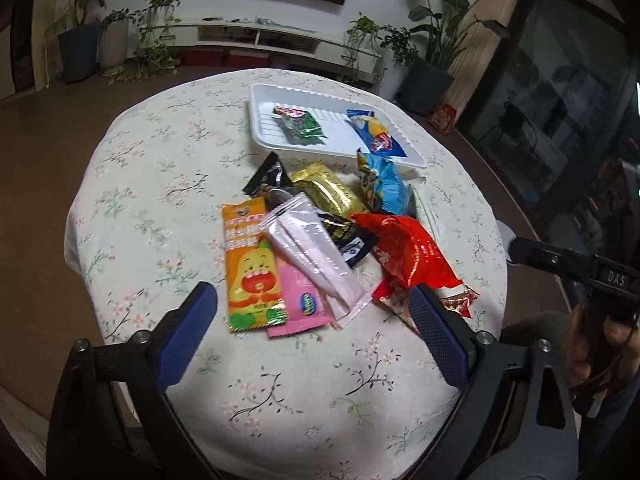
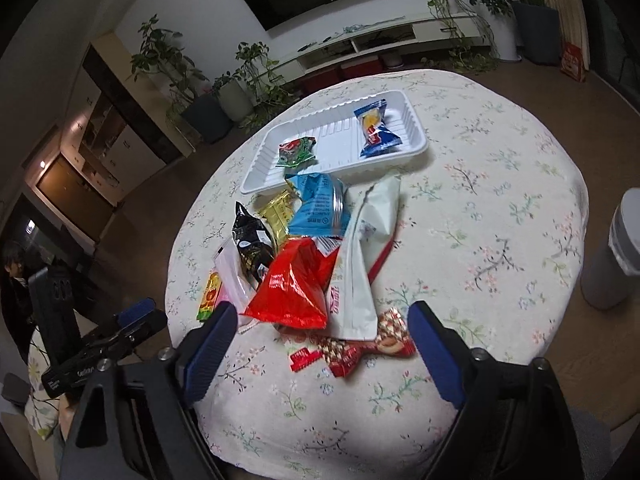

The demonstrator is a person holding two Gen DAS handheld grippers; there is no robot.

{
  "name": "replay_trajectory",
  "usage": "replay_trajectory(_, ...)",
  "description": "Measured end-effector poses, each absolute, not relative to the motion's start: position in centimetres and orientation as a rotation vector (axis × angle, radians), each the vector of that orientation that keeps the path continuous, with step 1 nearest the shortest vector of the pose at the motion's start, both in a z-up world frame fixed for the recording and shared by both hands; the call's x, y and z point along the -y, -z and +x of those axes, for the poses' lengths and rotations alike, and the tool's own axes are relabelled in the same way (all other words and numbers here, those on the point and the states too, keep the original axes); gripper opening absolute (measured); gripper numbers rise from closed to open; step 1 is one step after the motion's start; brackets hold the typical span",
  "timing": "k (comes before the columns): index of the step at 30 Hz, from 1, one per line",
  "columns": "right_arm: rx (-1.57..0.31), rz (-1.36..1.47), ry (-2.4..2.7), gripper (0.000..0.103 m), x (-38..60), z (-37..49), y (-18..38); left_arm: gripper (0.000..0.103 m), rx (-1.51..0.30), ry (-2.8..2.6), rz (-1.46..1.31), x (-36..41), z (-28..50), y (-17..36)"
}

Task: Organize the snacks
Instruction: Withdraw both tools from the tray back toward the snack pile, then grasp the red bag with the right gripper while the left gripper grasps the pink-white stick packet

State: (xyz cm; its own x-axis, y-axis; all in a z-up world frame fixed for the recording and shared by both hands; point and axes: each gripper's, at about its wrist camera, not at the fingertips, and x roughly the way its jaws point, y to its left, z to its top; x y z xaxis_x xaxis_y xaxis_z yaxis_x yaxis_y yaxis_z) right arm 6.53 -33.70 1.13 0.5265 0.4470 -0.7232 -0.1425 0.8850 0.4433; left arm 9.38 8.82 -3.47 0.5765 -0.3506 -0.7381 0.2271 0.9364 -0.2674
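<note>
A pile of snack packets lies mid-table: an orange packet (image 1: 250, 268), a pale pink sachet (image 1: 312, 252), a red foil bag (image 1: 408, 250), a gold packet (image 1: 328, 188) and a light blue packet (image 1: 380, 184). A white tray (image 1: 264, 136) behind the pile holds a green packet (image 1: 300, 124) and a blue packet (image 1: 378, 134). My left gripper (image 1: 314, 300) is open and empty, just short of the pile. My right gripper (image 2: 322, 316) is open and empty near the red foil bag (image 2: 296, 284) and a white packet (image 2: 360, 256). The tray (image 2: 416, 136) lies beyond.
The round table (image 1: 160, 184) has a floral cloth and drops off on all sides. A red-brown sweet wrapper (image 2: 356, 352) lies at the pile's near edge. A grey-white cylinder (image 2: 616, 252) stands beyond the table's right edge. Potted plants and a TV cabinet line the far wall.
</note>
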Motion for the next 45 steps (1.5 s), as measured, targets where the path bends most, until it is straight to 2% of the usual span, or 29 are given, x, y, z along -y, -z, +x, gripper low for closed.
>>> replay_trajectory(2, -0.962, 0.32, -0.381, 0.084, 32.5, 7.4, -1.4, 0.085, -0.91, 0.361, -0.143, -8.0, 10.0, 3.8)
replay_trajectory(6, -0.991, 0.285, -0.399, 0.083, 30.8, 9.1, -0.9, 0.062, -0.936, 0.375, -0.16, -7.5, 11.7, 4.8)
replay_trajectory(18, -1.094, 0.185, -0.403, 0.077, 27.6, 12.3, 2.3, 0.062, -1.029, 0.402, -0.178, -6.9, 16.4, 7.7)
replay_trajectory(25, -1.116, 0.146, -0.416, 0.073, 26.9, 13.2, 3.6, 0.062, -1.018, 0.397, -0.175, -6.8, 17.4, 8.0)
replay_trajectory(26, -1.113, 0.145, -0.421, 0.07, 26.8, 13.2, 3.6, 0.062, -1.018, 0.398, -0.166, -6.7, 17.5, 8.0)
replay_trajectory(28, -1.118, 0.144, -0.432, 0.067, 26.7, 13.4, 3.7, 0.052, -1.02, 0.406, -0.15, -6.4, 17.5, 8.1)
replay_trajectory(29, -1.119, 0.14, -0.433, 0.064, 26.6, 13.5, 3.8, 0.043, -1.024, 0.412, -0.15, -6.2, 17.4, 8.2)
replay_trajectory(30, -1.12, 0.136, -0.44, 0.059, 26.4, 13.5, 3.9, 0.039, -1.024, 0.418, -0.154, -6.2, 17.4, 8.2)
replay_trajectory(36, -1.118, 0.127, -0.483, 0.044, 26.0, 13.2, 4.1, 0.037, -1.029, 0.431, -0.116, -5.7, 17.4, 8.2)
replay_trajectory(45, -1.116, 0.119, -0.498, 0.038, 26.1, 13.0, 4.2, 0.039, -1.07, 0.427, -0.017, -3.9, 17.7, 8.3)
